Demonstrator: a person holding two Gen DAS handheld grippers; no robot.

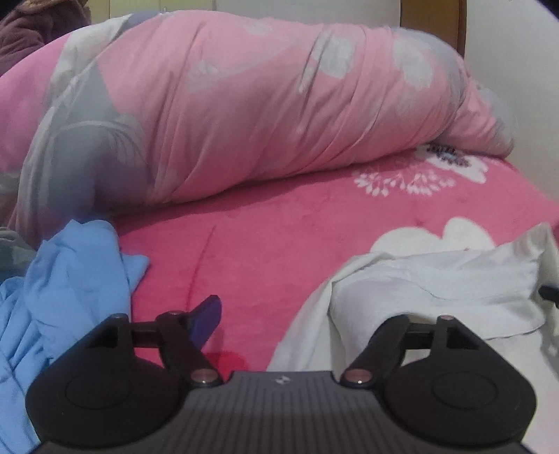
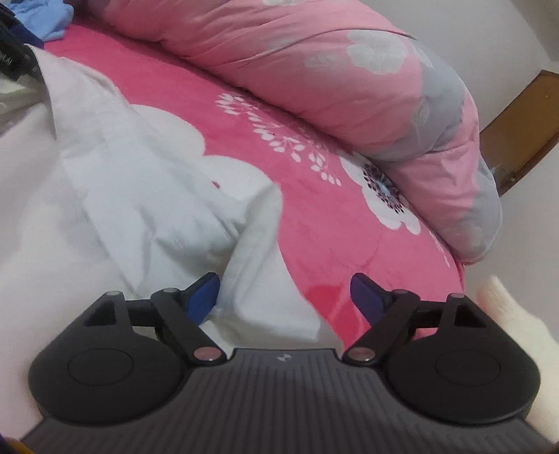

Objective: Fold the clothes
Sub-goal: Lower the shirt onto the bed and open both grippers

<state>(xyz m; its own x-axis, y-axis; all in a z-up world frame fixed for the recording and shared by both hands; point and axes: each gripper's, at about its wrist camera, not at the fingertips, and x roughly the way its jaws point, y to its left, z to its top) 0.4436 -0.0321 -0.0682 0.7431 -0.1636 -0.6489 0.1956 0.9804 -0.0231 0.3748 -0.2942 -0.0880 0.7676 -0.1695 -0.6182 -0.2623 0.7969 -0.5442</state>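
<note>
A white shirt (image 1: 436, 279) lies crumpled on the bed at the right of the left wrist view. It fills the left half of the right wrist view (image 2: 122, 192). My left gripper (image 1: 279, 310) is open. Its left blue finger (image 1: 206, 317) hovers over bare pink blanket, and its right finger is hidden at the shirt's edge. My right gripper (image 2: 284, 297) is open with a loose fold of the shirt lying between its blue fingers (image 2: 202, 297), unpinched. A light blue garment (image 1: 70, 279) is heaped at the left, and shows far off (image 2: 49, 17).
The bed carries a hot pink blanket with white flowers (image 1: 279, 237) (image 2: 314, 209). A rolled pale pink and grey quilt (image 1: 244, 104) (image 2: 349, 87) runs along the far side by the wall. A wooden headboard (image 2: 517, 139) stands at the right. White fluffy fabric (image 2: 506, 314) shows beside my right gripper.
</note>
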